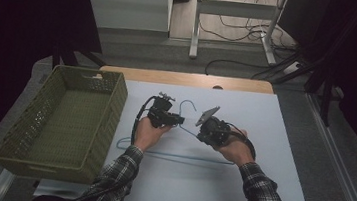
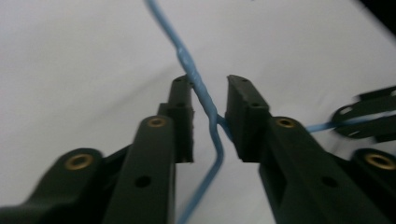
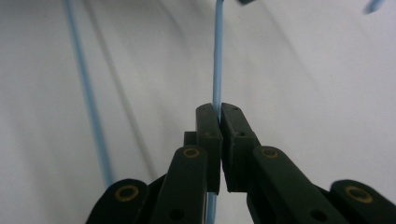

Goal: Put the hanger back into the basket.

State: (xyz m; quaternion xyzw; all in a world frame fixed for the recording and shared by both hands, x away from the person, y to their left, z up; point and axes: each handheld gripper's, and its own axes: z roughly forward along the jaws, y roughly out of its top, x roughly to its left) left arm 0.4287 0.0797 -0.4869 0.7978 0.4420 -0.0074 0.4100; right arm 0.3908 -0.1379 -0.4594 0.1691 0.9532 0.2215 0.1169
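A light blue wire hanger (image 1: 180, 156) lies on the white table top (image 1: 268, 180), its hook (image 1: 189, 103) pointing away from me. My left gripper (image 1: 178, 120) is at the hanger's neck. In the left gripper view the twisted neck (image 2: 198, 86) runs between the jaws of the left gripper (image 2: 210, 83), with a gap still showing beside the wire. My right gripper (image 1: 198, 133) sits just to the right, on the hanger's sloping arm. Its jaws (image 3: 219, 108) are shut on the thin blue wire (image 3: 217, 56).
An olive green woven basket (image 1: 117, 94) stands at the table's left side, close to my left forearm. The right gripper's jaws (image 2: 369, 116) show at the far right of the left gripper view. Beyond the table are a floor with cables and table legs.
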